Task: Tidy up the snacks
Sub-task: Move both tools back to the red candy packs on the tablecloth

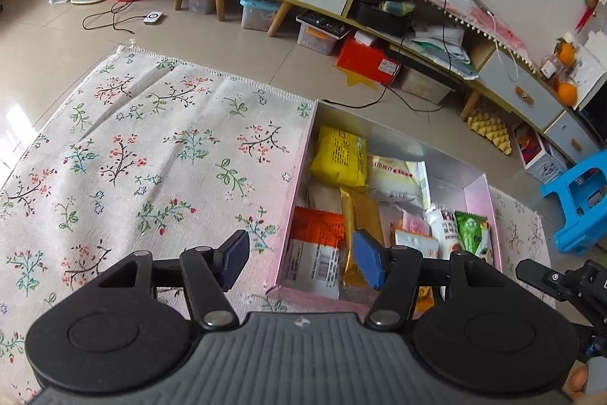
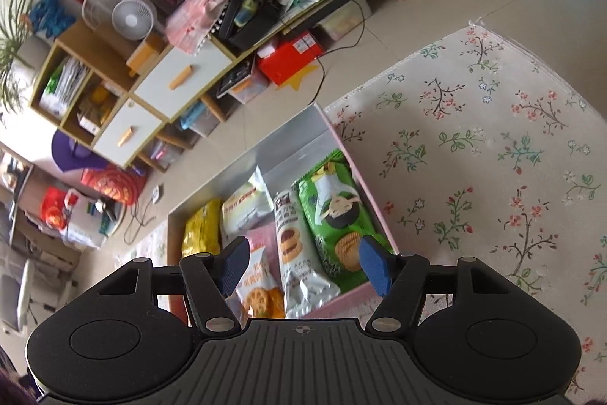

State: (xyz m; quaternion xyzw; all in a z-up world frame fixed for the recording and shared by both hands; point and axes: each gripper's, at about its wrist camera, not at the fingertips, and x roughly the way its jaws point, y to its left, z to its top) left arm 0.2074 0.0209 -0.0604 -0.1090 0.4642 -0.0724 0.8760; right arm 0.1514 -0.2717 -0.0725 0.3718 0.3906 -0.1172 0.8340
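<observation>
The right gripper point(image 2: 303, 266), jaws apart and empty, hangs over the pink box point(image 2: 343, 300); the green cracker packet point(image 2: 334, 211) lies lengthwise toward twelve o'clock, nearest it.

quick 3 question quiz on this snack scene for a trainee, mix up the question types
1. True or false: the left gripper is holding a snack.
2. Multiple choice: the yellow packet lies where? A) on the floral cloth B) in the pink box C) on the blue stool
3. Fill in: in the right wrist view, the green packet lies against the box's ____ wall.

Key: 1 false, both it and the right gripper are open and empty; 2 B; 3 right.
</observation>
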